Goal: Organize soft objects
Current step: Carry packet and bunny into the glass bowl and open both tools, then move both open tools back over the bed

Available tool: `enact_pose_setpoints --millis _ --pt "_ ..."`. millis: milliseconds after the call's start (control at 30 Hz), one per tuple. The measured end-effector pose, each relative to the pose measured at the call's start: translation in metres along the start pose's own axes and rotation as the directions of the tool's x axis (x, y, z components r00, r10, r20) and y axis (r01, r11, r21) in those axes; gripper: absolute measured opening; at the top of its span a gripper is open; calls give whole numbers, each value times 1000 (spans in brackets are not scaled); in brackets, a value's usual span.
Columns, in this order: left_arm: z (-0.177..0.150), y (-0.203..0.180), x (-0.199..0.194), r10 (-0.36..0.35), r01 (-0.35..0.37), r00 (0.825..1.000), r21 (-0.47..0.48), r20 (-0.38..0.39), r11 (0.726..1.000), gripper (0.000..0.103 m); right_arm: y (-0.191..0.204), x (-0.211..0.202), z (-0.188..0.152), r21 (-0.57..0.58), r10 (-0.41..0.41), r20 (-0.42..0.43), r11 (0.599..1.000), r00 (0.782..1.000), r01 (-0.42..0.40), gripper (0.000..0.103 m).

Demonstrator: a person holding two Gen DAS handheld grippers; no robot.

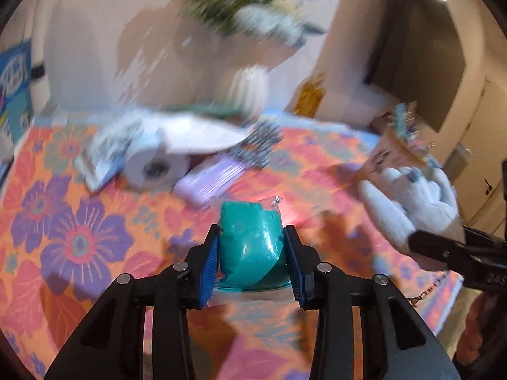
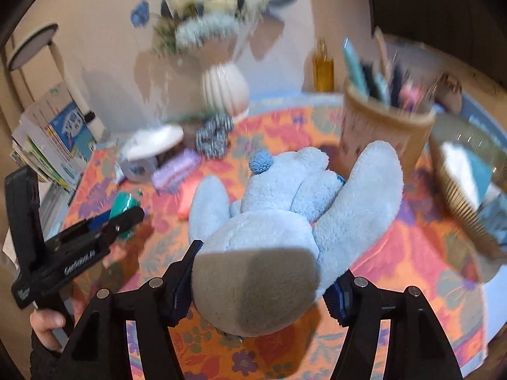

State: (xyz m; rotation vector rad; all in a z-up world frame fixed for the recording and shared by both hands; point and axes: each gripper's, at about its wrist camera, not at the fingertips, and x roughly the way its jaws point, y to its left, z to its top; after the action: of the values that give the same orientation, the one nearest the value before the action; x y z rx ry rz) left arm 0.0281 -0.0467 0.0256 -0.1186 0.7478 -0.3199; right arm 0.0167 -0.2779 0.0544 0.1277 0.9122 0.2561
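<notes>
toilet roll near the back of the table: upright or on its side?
On its side. The toilet roll lies on the floral tablecloth with its core hole facing the left wrist camera, and a loose sheet trails off its top. The picture is motion-blurred.

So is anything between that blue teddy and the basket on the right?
Nothing visible blocks it. The blue teddy, held in the right gripper, has only bare flowered cloth toward the basket; the pen cup stands behind.

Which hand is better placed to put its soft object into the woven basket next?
Probably right. The right gripper holds the blue plush toy, and the woven basket stands close on that side. The left gripper, holding the teal squishy toy, is farther away.
</notes>
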Motion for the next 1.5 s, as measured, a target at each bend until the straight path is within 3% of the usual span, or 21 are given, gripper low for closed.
enact_pose_setpoints --millis 267,400,533,633,733,833,967,1033,1133,1233,1367,1500 --pt "42 -98 -30 -73 53 991 169 114 984 35 -27 -54 20 28 6 132 1000 991 -10 66" --pt "61 -155 -22 -144 106 981 262 128 959 35 -63 -82 29 64 -21 205 998 978 8 66" --pt "77 -211 -4 -214 166 970 325 116 931 35 -111 -106 39 150 -104 255 986 961 67 66" --pt "85 -252 10 -244 188 964 378 106 906 36 -157 -115 42 258 -168 259 961 951 99 66" --pt "86 -295 31 -215 151 972 451 94 880 36 -205 -113 41 370 -221 221 920 950 128 66" --pt "86 -322 59 -231 194 973 469 20 861 36 -245 -104 38 465 -259 173 872 950 153 66" --pt "93 -329 95 -294 295 953 413 -68 862 35 -279 -85 39 522 -311 80 822 947 226 68" --pt "95 -333 109 -293 298 953 388 -75 872 37 -287 -78 42 510 -322 58 823 945 249 68" --pt "93 -341 123 -295 310 951 360 -98 880 65 -295 -76 45 506 -329 40 821 943 265 69" --pt "86 -341 121 -312 329 944 347 -105 878 77 -300 -81 41 517 -332 32 813 943 269 70" --pt "84 -323 104 -321 338 941 339 -105 878 77 -295 -98 31 530 -334 47 807 941 260 70" --pt "87 -289 66 -306 304 951 335 -48 892 77 -275 -111 30 517 -312 82 825 947 227 70"
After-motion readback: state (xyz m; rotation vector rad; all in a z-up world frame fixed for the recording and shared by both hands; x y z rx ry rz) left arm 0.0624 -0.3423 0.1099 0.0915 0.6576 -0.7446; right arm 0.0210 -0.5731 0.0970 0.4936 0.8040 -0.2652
